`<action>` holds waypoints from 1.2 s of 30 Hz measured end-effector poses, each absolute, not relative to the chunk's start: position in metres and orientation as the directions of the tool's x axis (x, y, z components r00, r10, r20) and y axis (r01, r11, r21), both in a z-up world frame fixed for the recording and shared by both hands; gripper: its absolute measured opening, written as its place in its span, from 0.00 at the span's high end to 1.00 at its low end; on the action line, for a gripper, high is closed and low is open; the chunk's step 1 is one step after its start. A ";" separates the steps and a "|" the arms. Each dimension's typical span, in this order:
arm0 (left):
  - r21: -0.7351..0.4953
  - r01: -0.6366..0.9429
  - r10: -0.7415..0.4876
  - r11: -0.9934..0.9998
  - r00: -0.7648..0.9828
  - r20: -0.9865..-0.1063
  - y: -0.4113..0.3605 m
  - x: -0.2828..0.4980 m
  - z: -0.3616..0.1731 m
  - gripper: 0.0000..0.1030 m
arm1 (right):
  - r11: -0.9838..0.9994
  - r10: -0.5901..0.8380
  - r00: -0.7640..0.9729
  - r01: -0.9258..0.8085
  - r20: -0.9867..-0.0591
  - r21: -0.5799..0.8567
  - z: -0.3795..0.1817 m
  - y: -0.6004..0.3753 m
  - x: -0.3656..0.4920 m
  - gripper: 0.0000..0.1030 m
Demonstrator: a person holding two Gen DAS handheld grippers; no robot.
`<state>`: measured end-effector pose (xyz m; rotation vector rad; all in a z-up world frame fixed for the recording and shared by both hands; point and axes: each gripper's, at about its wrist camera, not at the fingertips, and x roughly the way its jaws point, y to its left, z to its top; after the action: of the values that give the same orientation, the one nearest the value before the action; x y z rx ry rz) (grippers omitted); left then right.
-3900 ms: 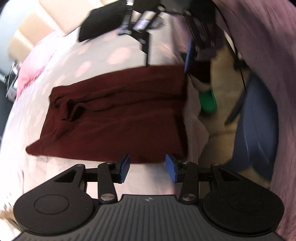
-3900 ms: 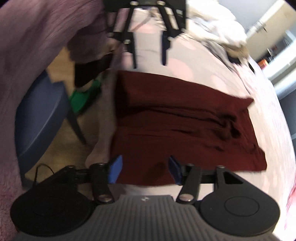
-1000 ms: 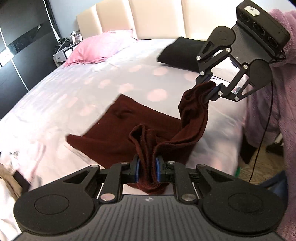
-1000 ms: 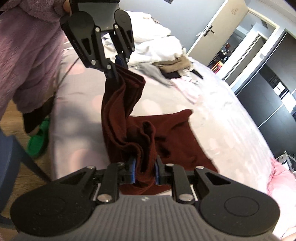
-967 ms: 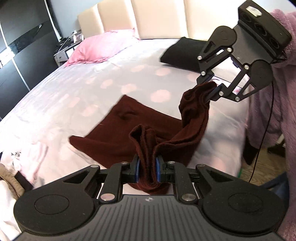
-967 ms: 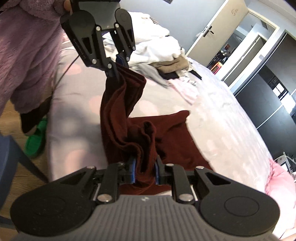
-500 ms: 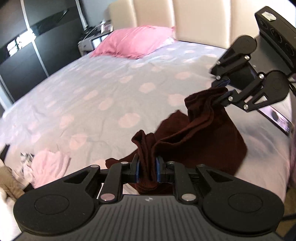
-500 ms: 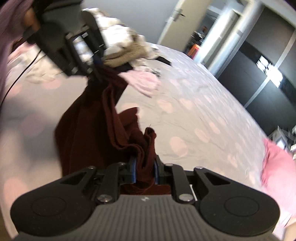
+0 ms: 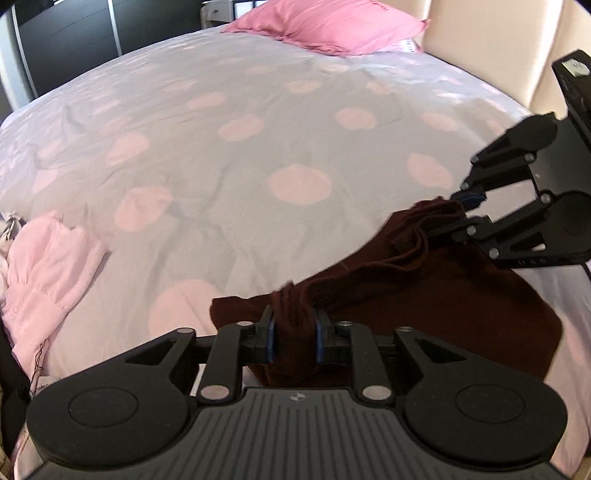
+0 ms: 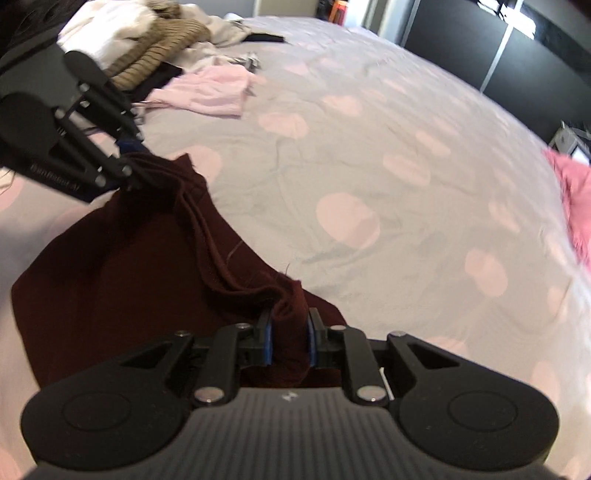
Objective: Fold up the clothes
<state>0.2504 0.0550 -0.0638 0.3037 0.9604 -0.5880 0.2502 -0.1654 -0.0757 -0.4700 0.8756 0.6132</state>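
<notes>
Two grippers each clamp a bunched corner of the dark maroon knit garment (image 9: 424,291), which lies partly on the grey bed cover with pale pink spots (image 9: 229,155) and partly lifted along the edge strung between them. The left gripper (image 9: 294,334) has its fingers closed down to the thickness of the wad of cloth between the blue pads; the right gripper (image 10: 288,341) is closed on its own wad in the same way, and each shows in the other's view, nipping the far end of that raised edge.

Several things could spoil the fold from here. The held edge sags and twists into rope-like pleats between the two grips (clearest in the right wrist view), so if it is laid down as it is, I judge the creases would be pressed into the fold rather than smoothed out. Each pinch holds a thick bundle, not a flat hem; a hard pull to take out the slack might drag cloth through the pads, or let some layers slip free while others stay caught. If one gripper travels further than the other, the top layer would land skewed on the part lying flat. The loose pale pink garment (image 9: 48,266) lies near on the bed, and a wide sweep could catch it. The heap of beige and white clothes (image 10: 147,33) sits further off and seems less at risk.
</notes>
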 end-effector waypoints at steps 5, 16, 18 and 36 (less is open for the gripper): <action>-0.010 0.542 -0.338 0.840 0.508 -0.792 0.059 0.256 -0.058 0.74 | 0.772 0.252 0.540 -0.612 -0.803 -0.170 -0.082 -0.165 0.257 0.65; -0.014 0.509 -0.376 0.861 0.616 -0.692 0.073 0.223 -0.017 0.77 | 0.874 0.299 0.654 -0.480 -0.695 -0.076 -0.036 -0.192 0.241 0.55; 0.004 0.544 -0.392 0.839 0.609 -0.690 0.068 0.207 -0.013 0.83 | 0.867 0.341 0.643 -0.496 -0.685 -0.034 -0.030 -0.193 0.228 0.67; 0.132 0.575 -0.258 0.807 0.546 -0.797 0.043 0.186 -0.085 0.90 | 0.931 0.241 0.631 -0.365 -0.737 -0.007 -0.100 -0.183 0.177 0.79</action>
<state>0.1860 0.0426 -0.0846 0.4058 0.8616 -0.5100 0.1768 -0.1833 -0.0997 -0.1616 0.8181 0.3485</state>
